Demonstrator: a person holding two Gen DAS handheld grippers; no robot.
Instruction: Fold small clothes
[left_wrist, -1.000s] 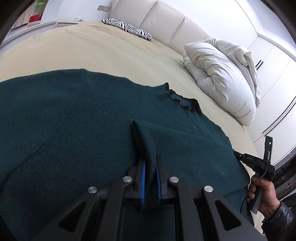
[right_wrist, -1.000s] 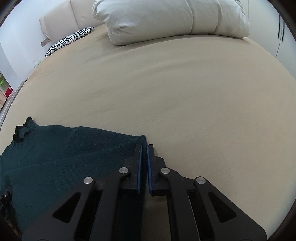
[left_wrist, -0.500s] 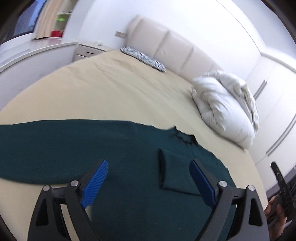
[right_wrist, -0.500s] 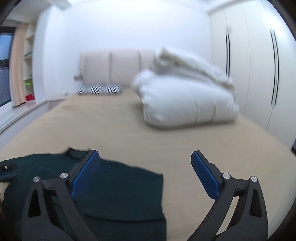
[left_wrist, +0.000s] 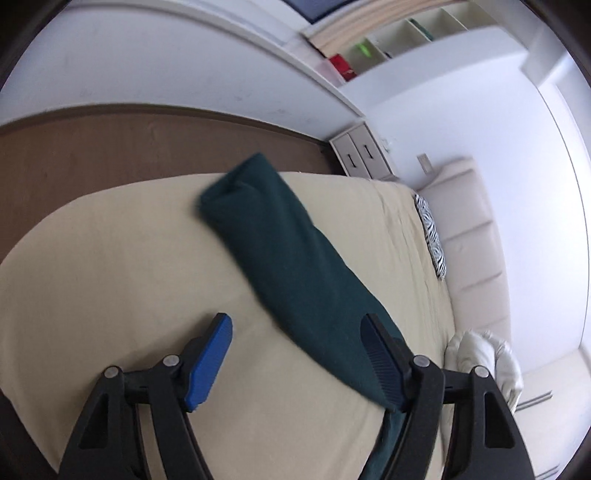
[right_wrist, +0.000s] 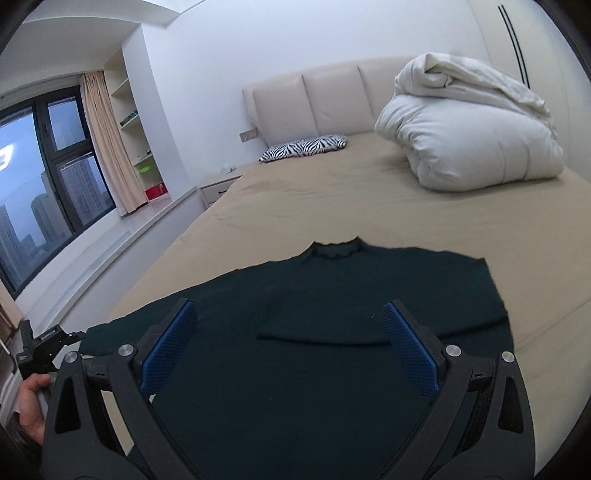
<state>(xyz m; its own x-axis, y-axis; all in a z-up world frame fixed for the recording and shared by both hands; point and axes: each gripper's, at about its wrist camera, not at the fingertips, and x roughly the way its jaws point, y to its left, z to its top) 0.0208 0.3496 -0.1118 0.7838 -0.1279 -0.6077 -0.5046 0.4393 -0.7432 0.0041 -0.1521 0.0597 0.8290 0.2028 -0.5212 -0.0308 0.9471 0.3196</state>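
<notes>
A dark green sweater (right_wrist: 332, 387) lies flat on the beige bed (right_wrist: 332, 206), collar (right_wrist: 334, 251) away from me. One sleeve (right_wrist: 325, 325) is folded across its chest. My right gripper (right_wrist: 288, 347) hovers above the chest, wide open and holding nothing. In the left wrist view the other sleeve (left_wrist: 291, 258) stretches straight out over the sheet toward the bed's edge. My left gripper (left_wrist: 299, 360) hangs over the sleeve's near part. Its jaws are closing, with the cloth next to the right pad (left_wrist: 380, 363) and no pad pressing on it.
A bundled white duvet (right_wrist: 469, 136) and a zebra pillow (right_wrist: 306, 146) lie by the headboard (right_wrist: 332, 99). A nightstand (left_wrist: 364, 155) and brown floor (left_wrist: 110, 147) lie past the bed's left edge. A hand (right_wrist: 29, 402) holds the left gripper's handle at the lower left.
Both grippers opened, the left letting go of the folded sleeve. The left one swung left and rolled to face the outstretched sleeve. The right one rose and pulled back over the sweater.
</notes>
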